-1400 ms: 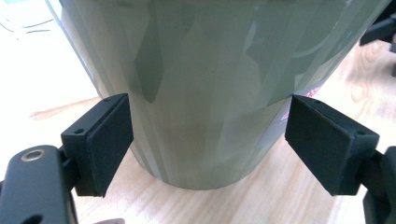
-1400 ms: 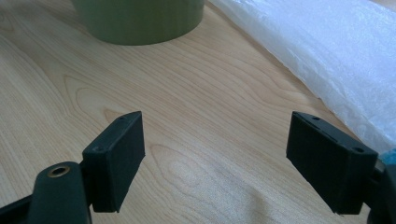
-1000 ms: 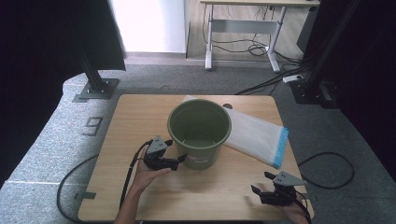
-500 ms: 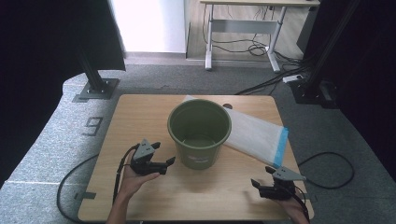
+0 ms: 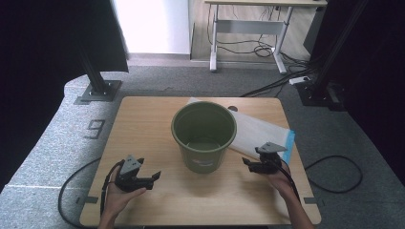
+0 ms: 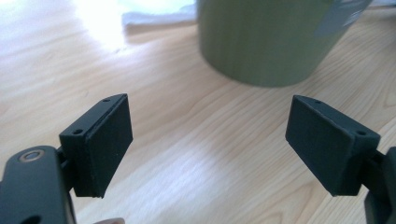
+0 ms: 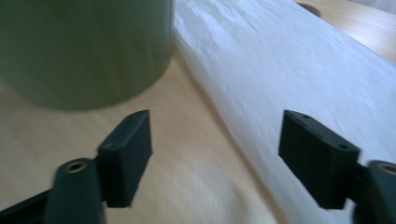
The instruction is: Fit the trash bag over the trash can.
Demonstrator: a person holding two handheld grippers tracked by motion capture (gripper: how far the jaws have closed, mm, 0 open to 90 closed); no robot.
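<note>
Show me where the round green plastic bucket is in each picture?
High view: the round green plastic bucket stands mid-table, between the two grippers.
Left gripper view: its lower wall is at top right, beyond the open jaws.
Right gripper view: its wall is at top left, blurred.
Shared landmark: the white plastic bag lying beside the bucket, at top left in the left gripper view and on the right in the right gripper view.

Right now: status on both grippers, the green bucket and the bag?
Left gripper open, empty, left of the green bucket. Right gripper open, jaws just been closing, nothing between them, at the white bag edge. Bucket upright, touched by neither gripper. Nothing in the way.
</note>
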